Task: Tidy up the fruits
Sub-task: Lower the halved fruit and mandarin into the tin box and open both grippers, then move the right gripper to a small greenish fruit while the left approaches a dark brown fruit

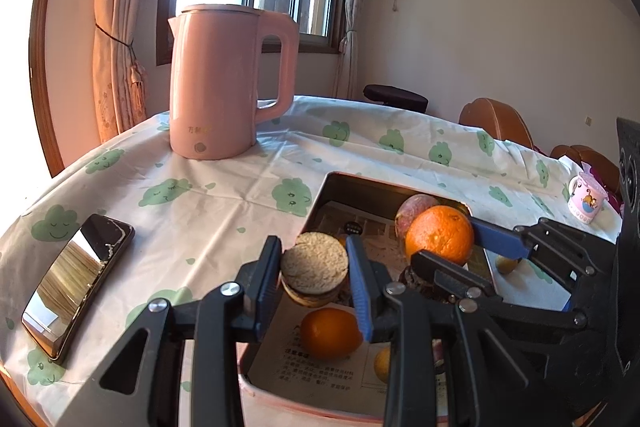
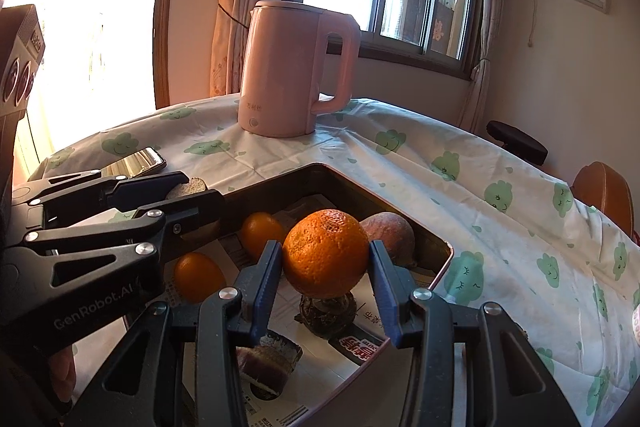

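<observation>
My left gripper [image 1: 314, 269] is shut on a round beige biscuit sandwich [image 1: 314, 267] and holds it above the near-left part of the metal tray [image 1: 320, 193]. My right gripper [image 2: 326, 259] is shut on a large orange [image 2: 326, 253] and holds it above the tray's middle [image 2: 444, 255]; that orange also shows in the left wrist view [image 1: 439, 235]. Inside the tray lie two small oranges [image 2: 262, 233] [image 2: 198, 275], a reddish round fruit [image 2: 390, 237], a dark lumpy item [image 2: 330, 313] and a wrapped snack [image 2: 268, 363] on newspaper.
A pink kettle [image 1: 224, 83] stands at the back of the cloth-covered table [image 1: 200, 195]. A phone [image 1: 76, 283] lies at the left. A small pink cup [image 1: 586, 199] stands at the right near brown chairs [image 1: 496, 121]. A small yellow fruit [image 1: 506, 264] lies right of the tray.
</observation>
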